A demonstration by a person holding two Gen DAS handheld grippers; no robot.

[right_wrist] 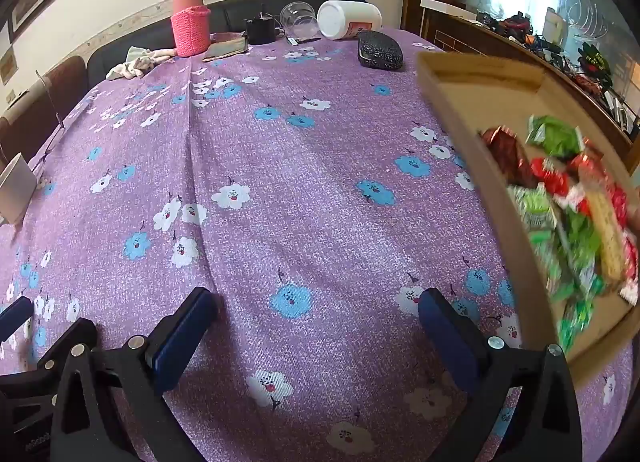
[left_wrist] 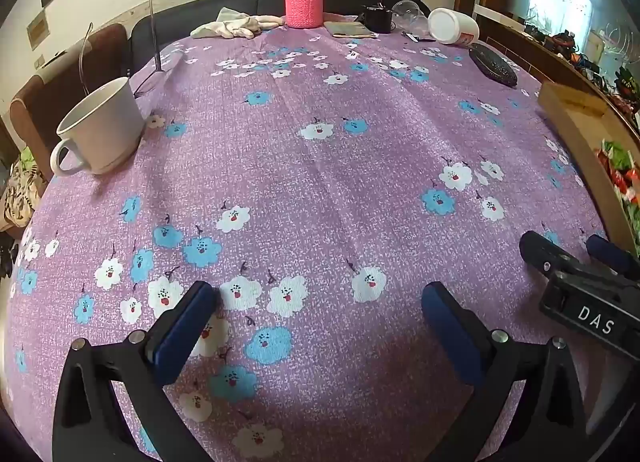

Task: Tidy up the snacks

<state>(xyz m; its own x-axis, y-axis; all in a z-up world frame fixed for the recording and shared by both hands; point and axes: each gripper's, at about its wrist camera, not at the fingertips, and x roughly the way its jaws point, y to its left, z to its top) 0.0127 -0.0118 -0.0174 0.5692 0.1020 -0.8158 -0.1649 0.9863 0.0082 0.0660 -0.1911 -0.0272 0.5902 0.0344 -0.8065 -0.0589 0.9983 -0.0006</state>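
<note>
The left tool [left_wrist: 320, 302] and the right tool [right_wrist: 318, 304] both hover over the desk's purple flowered cloth [right_wrist: 304, 190], their blue fingers apart and holding nothing. The snacks in green and red wrappers [right_wrist: 568, 214] lie heaped in the shallow brown cardboard tray [right_wrist: 472, 150] at the right side. The tray looks blurred, perhaps tilted, so packets may slide out. The heap is tangled, so a grasp may catch two packets. The white ceramic cup [left_wrist: 100, 130] stands well apart.
</note>
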